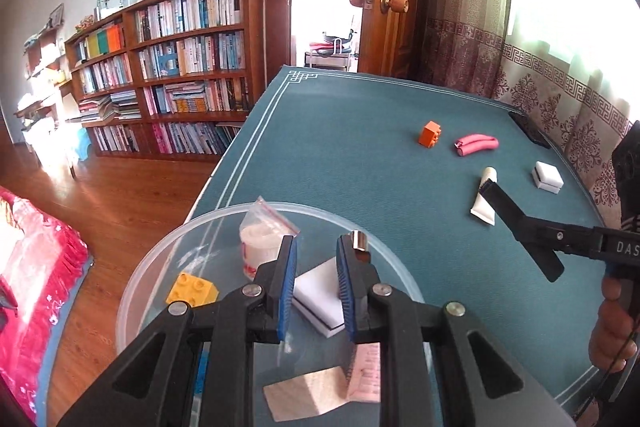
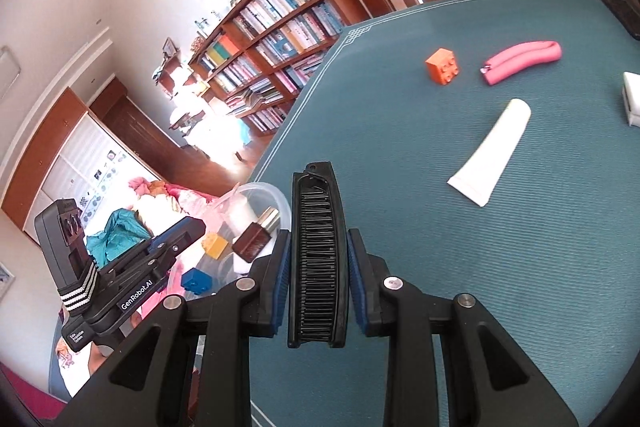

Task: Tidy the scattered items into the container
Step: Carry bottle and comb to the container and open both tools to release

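The black comb (image 2: 316, 259) is sitting clamped upright in the right tongs (image 2: 316, 247), above the teal counter (image 2: 440, 267) beside the clear bowl (image 1: 132, 291). The left tongs (image 1: 316, 267) are hanging released and empty over the bowl, above a white sponge (image 1: 320, 299).

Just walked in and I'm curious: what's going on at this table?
A person is tidying with two handheld grippers. The right gripper is shut on a black comb. The left gripper hangs open above the clear container, which already holds several items. An orange block, a pink roll and a white tube lie on the blue cloth.
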